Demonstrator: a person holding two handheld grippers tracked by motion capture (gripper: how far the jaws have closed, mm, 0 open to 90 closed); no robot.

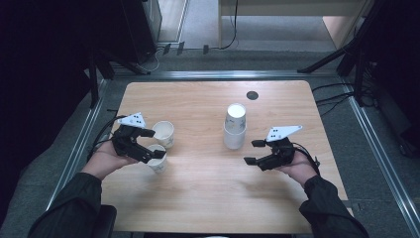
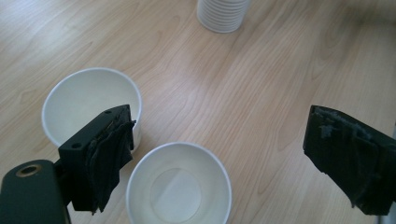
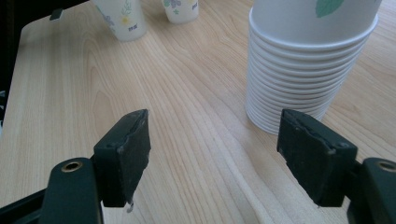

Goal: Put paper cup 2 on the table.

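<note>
The near cup (image 1: pixel 158 159), light and easily crushed, stood upright between the wide-spread jaws of the left gripper (image 1: pixel 155 143) and was judged best gripped gently at mid-wall.

Two white paper cups are standing upright and empty near the table's left side: the near cup (image 1: pixel 157 158) and the far cup (image 1: pixel 164 134), just beside each other, each showing a small floral print.

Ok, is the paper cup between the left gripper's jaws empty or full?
Empty: the near cup stands upright, its bare white bottom visible, between the open left gripper.
</note>
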